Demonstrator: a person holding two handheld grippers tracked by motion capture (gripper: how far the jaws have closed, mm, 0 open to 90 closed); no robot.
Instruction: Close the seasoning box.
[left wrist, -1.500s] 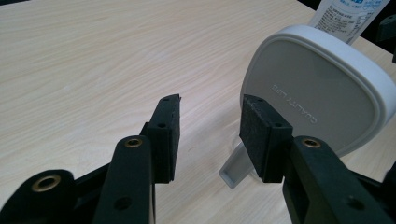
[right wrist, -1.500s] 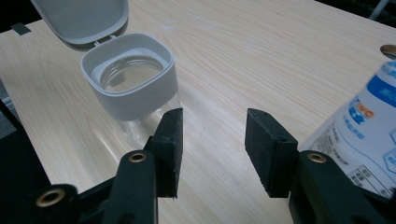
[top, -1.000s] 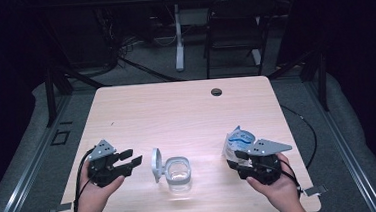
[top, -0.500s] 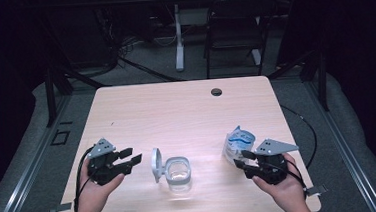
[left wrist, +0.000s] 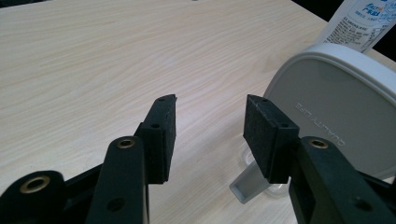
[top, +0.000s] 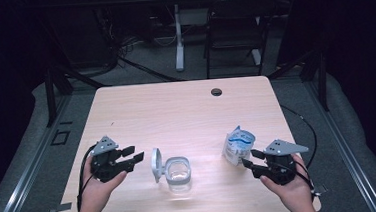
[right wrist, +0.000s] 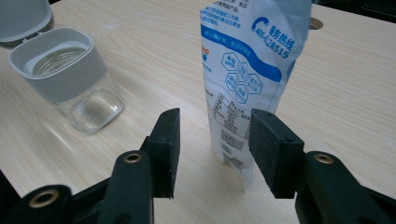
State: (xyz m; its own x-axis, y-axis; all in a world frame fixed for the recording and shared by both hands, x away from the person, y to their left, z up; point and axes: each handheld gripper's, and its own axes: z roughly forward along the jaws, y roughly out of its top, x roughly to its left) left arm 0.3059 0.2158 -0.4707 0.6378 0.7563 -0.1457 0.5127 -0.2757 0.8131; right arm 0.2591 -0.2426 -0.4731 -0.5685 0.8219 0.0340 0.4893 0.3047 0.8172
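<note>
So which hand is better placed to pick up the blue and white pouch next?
Right, I'd say. The right gripper has open jaws aimed at the pouch just ahead; the left gripper is beyond the open jar.

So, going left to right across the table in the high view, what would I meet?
Left gripper → grey flipped-open lid → clear glass jar → blue-and-white pouch → right gripper.

1 table [top: 186, 106], 1 glass jar [top: 179, 173] w/ 1 hinged lid [top: 156, 164], 1 pouch [top: 238, 146], 2 grippers
</note>
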